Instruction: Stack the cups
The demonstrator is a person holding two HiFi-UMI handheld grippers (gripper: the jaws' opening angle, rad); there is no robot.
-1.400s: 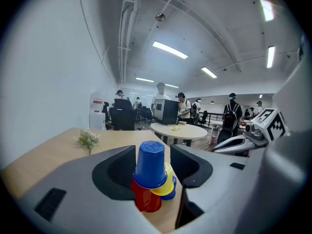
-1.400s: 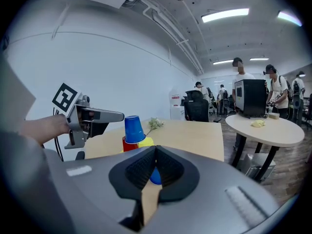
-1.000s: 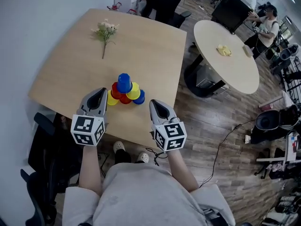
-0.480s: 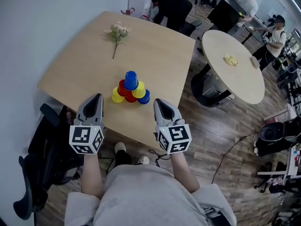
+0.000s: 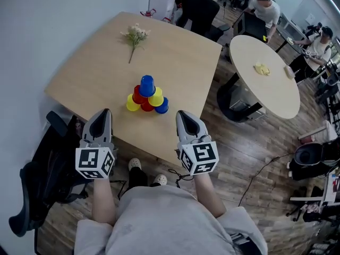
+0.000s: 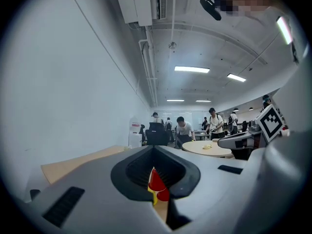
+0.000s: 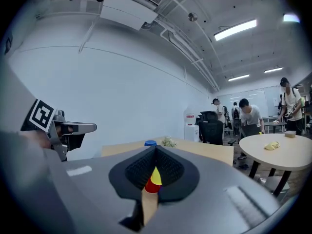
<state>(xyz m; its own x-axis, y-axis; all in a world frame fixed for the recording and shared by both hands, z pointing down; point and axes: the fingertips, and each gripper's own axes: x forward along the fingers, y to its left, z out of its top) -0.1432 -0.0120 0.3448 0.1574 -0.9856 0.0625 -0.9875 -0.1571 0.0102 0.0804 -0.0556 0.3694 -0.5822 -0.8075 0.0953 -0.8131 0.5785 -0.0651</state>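
The left gripper [image 5: 103, 113] hangs over the near edge of the pale wooden table [image 5: 90, 73], its jaws pressed together with nothing between them. It is clear of the small pyramid of red, yellow and blue plastic cups [image 5: 147, 96] that stands a little farther in, toward the table's near right corner. The cups sit upside down, a yellow cup [image 5: 132, 103] at the left foot, a single blue cup [image 5: 147, 84] on top and another blue one [image 5: 163, 107] at the right foot. They look thin-walled, very light, smooth and tapered, so they would probably slide under a hard pinch and dent if squeezed. The pile looks as if a slight nudge would topple it. The safest hold is likely a gentle pinch across the side wall near the closed upper end, starting with the top cup. To the right, the right gripper [image 5: 183, 116] is likewise closed and empty, near the pyramid without touching it.
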